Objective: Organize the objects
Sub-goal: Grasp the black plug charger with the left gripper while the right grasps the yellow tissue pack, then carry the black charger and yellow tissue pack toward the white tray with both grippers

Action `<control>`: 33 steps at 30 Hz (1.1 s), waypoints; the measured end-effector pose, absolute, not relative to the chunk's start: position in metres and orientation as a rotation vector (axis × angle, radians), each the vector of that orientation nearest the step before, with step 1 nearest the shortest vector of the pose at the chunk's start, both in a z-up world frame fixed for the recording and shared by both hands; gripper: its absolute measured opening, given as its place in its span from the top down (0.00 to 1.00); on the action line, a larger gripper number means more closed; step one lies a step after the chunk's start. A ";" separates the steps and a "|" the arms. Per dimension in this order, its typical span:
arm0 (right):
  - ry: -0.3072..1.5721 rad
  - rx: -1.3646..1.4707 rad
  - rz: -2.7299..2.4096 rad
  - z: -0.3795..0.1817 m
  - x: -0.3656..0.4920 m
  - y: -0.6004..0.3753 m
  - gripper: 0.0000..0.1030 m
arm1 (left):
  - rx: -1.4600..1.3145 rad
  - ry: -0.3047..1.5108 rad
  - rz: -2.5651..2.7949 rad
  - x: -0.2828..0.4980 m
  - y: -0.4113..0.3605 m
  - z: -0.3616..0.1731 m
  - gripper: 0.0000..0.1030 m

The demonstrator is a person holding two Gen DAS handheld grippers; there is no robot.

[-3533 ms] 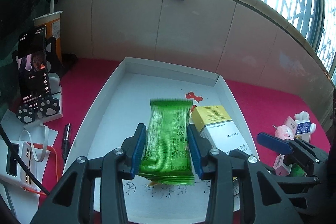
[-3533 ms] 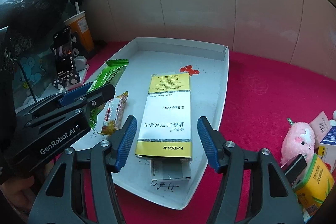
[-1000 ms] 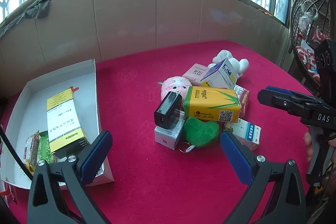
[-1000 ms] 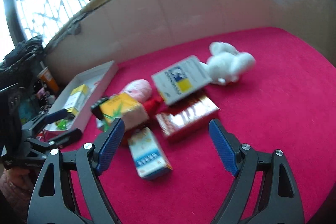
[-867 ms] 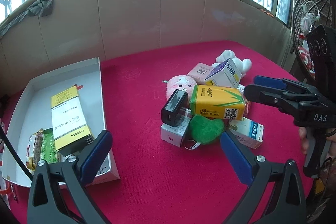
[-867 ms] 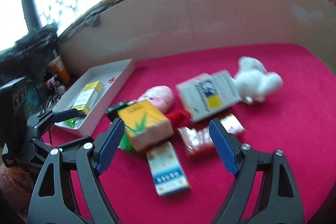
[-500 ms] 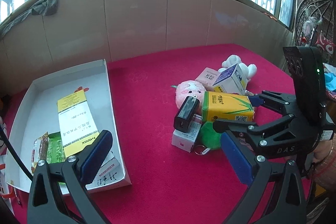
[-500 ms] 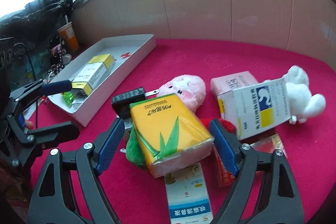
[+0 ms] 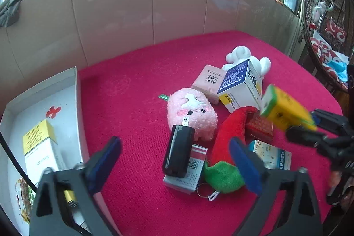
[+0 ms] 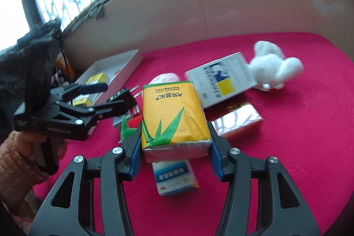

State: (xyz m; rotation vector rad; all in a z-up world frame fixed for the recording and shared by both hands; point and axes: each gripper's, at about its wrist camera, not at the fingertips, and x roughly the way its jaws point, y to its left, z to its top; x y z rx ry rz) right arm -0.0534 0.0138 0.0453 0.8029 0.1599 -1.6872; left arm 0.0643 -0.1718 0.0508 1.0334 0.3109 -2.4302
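My right gripper (image 10: pixel 174 136) is closing and its blue pads press on both sides of a yellow tissue pack (image 10: pixel 174 116), held clear of the pile. The left wrist view shows that pack (image 9: pixel 285 110) blurred in the air at the right. My left gripper (image 9: pixel 174 147) is closing around a black charger (image 9: pixel 178 149) that lies on a white and red box (image 9: pixel 188 174); its pads stand apart from both. A white tray (image 9: pixel 75 85) at the left holds a yellow and white box (image 9: pixel 39 143).
On the red cloth lie a pink plush (image 9: pixel 192 112), a red and green plush (image 9: pixel 230 132), a blue and white box (image 9: pixel 241 85), a pink box (image 9: pixel 209 81), a white plush (image 9: pixel 241 54), a shiny red box (image 10: pixel 239 123) and a small blue box (image 10: pixel 174 176). A tiled wall bounds the back.
The right gripper has closed on the yellow tissue pack and lifted it off the pile, uncovering the red and green plush. The left gripper has moved closer to the charger and narrowed.
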 end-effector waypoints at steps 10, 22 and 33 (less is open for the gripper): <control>0.021 0.861 -1.728 0.050 -0.081 0.045 0.51 | 1.028 0.248 -2.400 0.061 -0.159 0.043 0.81; -0.005 0.837 -1.736 0.062 -0.075 0.048 0.51 | 0.854 0.306 -2.479 0.084 -0.128 0.072 0.81; 0.013 0.827 -1.712 0.071 -0.060 0.043 0.51 | 0.784 0.310 -2.472 0.104 -0.124 0.083 0.81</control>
